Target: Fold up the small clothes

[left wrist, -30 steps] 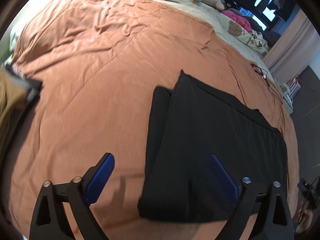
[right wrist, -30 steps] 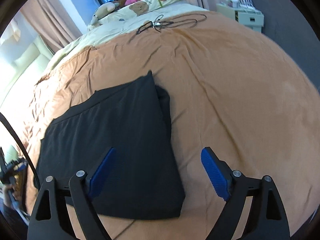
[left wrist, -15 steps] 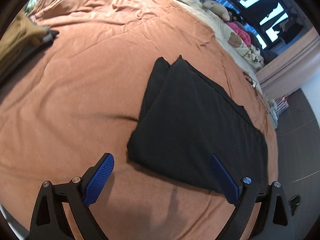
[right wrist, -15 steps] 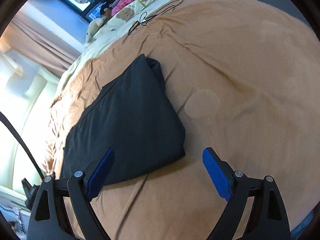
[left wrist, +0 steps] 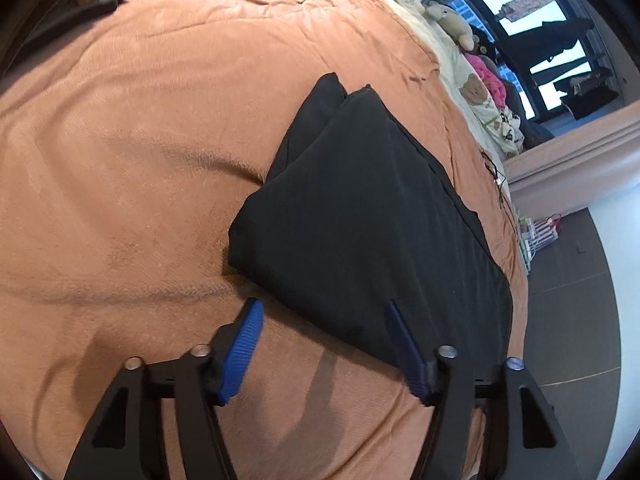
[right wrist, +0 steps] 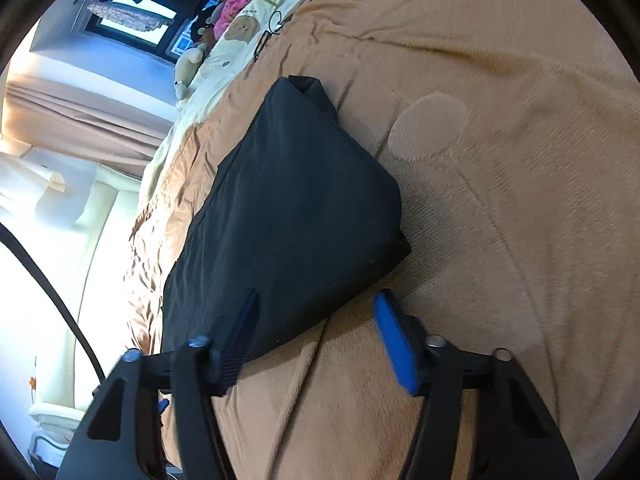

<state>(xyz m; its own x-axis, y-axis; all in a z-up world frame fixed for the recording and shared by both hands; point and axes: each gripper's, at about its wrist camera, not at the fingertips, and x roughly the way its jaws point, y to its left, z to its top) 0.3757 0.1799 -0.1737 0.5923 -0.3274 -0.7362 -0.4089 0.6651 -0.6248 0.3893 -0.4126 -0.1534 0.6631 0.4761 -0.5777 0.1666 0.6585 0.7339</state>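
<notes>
Right now my left wrist view gives me the window side of the room: dark panes point(left wrist: 532, 20), a soft toy point(left wrist: 452, 20) and a bear-print pillow point(left wrist: 480, 96) along the far edge of the bed, plus a strip of grey floor point(left wrist: 572, 288). My right wrist view has a cream padded headboard point(right wrist: 108, 208) and a pale curtain point(right wrist: 80, 108) instead, with a black cable point(right wrist: 276, 28) lying near the pillows.

Both views show the black folded garment point(left wrist: 360, 208) point(right wrist: 288, 200) lying flat on the orange blanket point(left wrist: 120, 160) point(right wrist: 500, 200).

On the left gripper point(left wrist: 322, 344) the jaws are about half apart and closing. The near edge of the garment lies between them, one blue pad over the cloth and the other over bare blanket; I cannot see either pad pressing it yet.

The right gripper point(right wrist: 318, 338) is likewise half apart and closing, straddling the garment's near corner, one pad over the dark fabric and the other beside it above the blanket. No pinch shows.

No containers show in either view.
</notes>
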